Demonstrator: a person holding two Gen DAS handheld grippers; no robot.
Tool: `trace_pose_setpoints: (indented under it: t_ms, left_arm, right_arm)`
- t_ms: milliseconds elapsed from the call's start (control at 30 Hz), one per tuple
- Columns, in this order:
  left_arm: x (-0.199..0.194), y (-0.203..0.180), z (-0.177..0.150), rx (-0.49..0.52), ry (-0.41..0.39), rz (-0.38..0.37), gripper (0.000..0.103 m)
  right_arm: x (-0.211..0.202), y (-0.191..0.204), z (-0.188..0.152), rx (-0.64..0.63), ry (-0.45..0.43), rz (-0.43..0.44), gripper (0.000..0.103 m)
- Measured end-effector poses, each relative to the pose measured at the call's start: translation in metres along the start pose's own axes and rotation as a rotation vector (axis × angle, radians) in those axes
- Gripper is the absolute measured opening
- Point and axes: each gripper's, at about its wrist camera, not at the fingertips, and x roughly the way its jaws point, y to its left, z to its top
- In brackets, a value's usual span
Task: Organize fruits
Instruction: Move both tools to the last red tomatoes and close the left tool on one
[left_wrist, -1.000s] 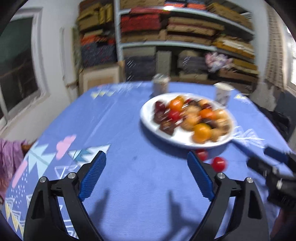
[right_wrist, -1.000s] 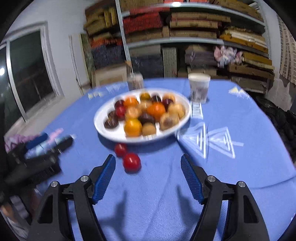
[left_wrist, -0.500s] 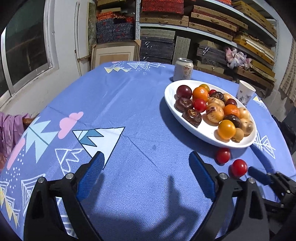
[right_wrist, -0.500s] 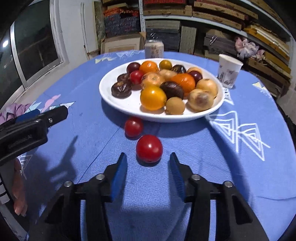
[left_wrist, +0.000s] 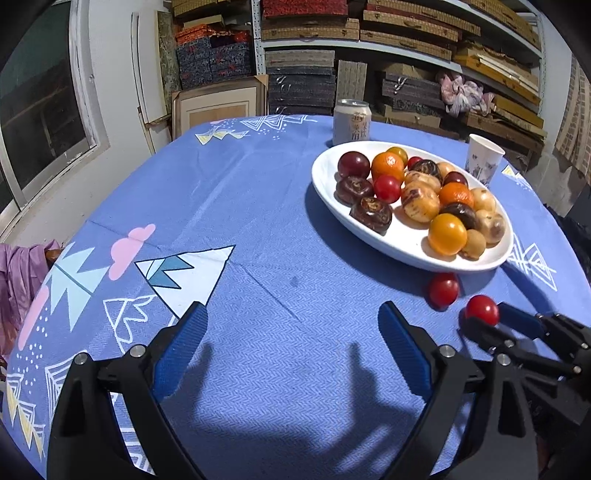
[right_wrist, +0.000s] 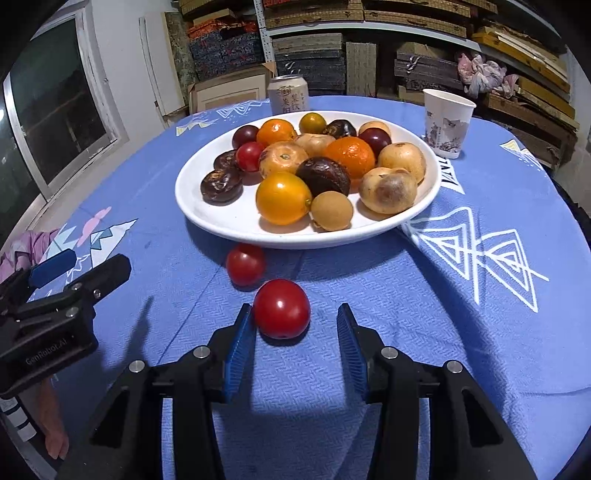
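A white plate (right_wrist: 229, 218) holds several fruits: oranges, yellow and brown ones, dark plums and a red tomato. Two red tomatoes lie on the blue cloth in front of it. The nearer tomato (right_wrist: 281, 308) sits between the blue pads of my right gripper (right_wrist: 294, 314). The left pad is at its side and the right pad stands clear of it, so the gripper is open. The other tomato (right_wrist: 245, 264) lies just beyond, by the plate's rim. My left gripper (left_wrist: 292, 310) hangs wide open over bare cloth, left of both tomatoes (left_wrist: 482, 309).
A drink can (right_wrist: 287, 92) and a paper cup (right_wrist: 447, 122) stand behind the plate. Packed shelves fill the back wall. A purple cloth (left_wrist: 18, 273) hangs at the table's left edge. A person's hand (right_wrist: 55, 439) shows at the lower left.
My right gripper narrowed its jaws and came forward and down until the nearer tomato lay between them. My left gripper stayed wide open and sank slightly toward the cloth.
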Motion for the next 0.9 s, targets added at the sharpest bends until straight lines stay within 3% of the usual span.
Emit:
trace_pose_setpoints:
  t_ms: [233,333,433,667,900]
  left_arm:
    - [0.003,-0.003,-0.002,0.014,0.013,-0.008,0.093]
    - [0.008,-0.015,-0.002,0.027,0.033,-0.102,0.093]
    - [0.016,-0.036,-0.001,0.082,0.054,-0.145,0.093]
    - [0.020,-0.078,0.004,0.218,-0.010,-0.175,0.090]
    - [0.042,-0.085,0.013,0.205,0.079,-0.261,0.079]
  right_arm:
    - [-0.008,-0.009,-0.002,-0.018,-0.019,-0.059,0.048]
    - [-0.016,-0.016,-0.004,-0.022,-0.039,-0.104,0.048]
    - [-0.022,-0.029,-0.003,0.024,-0.036,-0.075,0.048]
    - [-0.027,-0.048,-0.003,0.093,-0.030,-0.037,0.048]
    - [-0.026,-0.047,-0.003,0.097,-0.022,-0.014,0.049]
